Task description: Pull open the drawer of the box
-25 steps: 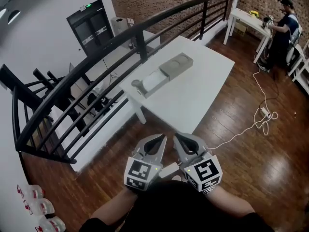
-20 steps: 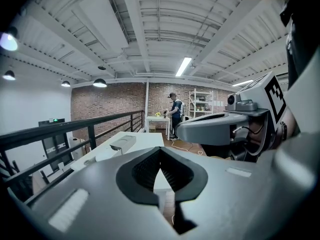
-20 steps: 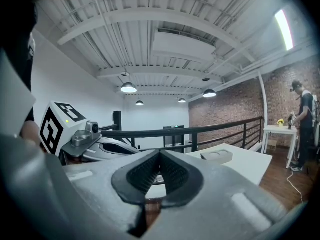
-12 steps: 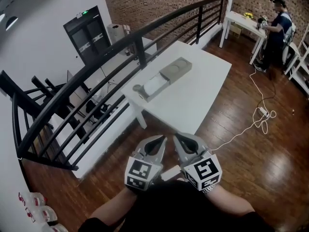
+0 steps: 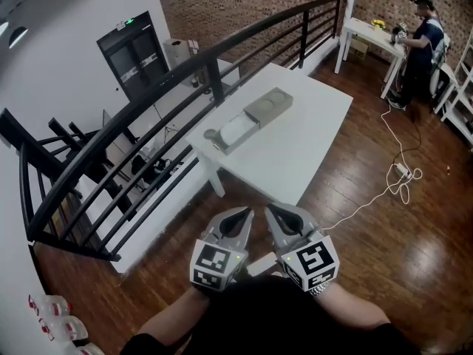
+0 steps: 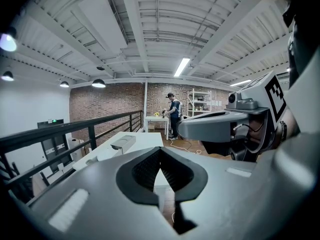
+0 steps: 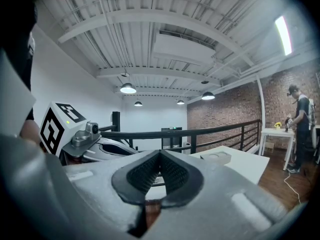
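Over the last second almost nothing has moved: your left hand-held gripper (image 5: pixel 238 219) and right hand-held gripper (image 5: pixel 279 217) stay side by side close to your body, well apart from the desk (image 5: pixel 318 124). The drawer (image 5: pixel 235 129) lies as far out of the box (image 5: pixel 270 103) as before, so it already stands open as the task wants. Only the head view shows that pale drawer drawn out toward the railing, while each gripper view shows what it cannot: ribbed jaws closed tip to tip on nothing.
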Demonstrator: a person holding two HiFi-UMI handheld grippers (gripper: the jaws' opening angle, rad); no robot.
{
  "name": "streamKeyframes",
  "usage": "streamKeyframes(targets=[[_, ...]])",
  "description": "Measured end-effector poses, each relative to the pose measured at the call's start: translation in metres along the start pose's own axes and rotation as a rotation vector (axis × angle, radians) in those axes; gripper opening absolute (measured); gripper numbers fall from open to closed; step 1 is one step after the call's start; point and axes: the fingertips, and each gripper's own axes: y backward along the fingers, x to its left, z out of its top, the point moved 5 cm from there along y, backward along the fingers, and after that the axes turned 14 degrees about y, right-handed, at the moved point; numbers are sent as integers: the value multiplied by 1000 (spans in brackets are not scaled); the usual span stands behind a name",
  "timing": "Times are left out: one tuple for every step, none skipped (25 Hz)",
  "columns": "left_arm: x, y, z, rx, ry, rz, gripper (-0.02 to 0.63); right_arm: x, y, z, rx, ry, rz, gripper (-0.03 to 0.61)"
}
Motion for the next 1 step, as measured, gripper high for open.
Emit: streamKeyframes(targets=[[0,0,-1,-1,1,1,15,0,1,-1,0,0,1,-8]])
